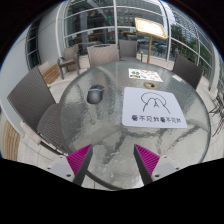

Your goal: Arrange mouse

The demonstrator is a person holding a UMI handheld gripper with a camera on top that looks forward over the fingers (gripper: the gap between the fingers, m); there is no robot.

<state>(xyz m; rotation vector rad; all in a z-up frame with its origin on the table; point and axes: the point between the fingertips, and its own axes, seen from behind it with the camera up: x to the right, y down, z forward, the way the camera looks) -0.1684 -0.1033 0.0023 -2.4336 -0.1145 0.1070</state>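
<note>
A dark grey mouse (95, 94) lies on a round glass table (100, 125), well beyond my fingers and left of a white printed mat (154, 107). My gripper (112, 160) is open and empty, its two magenta pads (80, 158) spread wide above the near part of the table. Nothing stands between the fingers.
A small white card (143, 74) lies on the far side of the table. Grey chairs (33, 95) stand around the table on the left, the far side (103, 55) and the right (188, 68). Glass walls rise behind.
</note>
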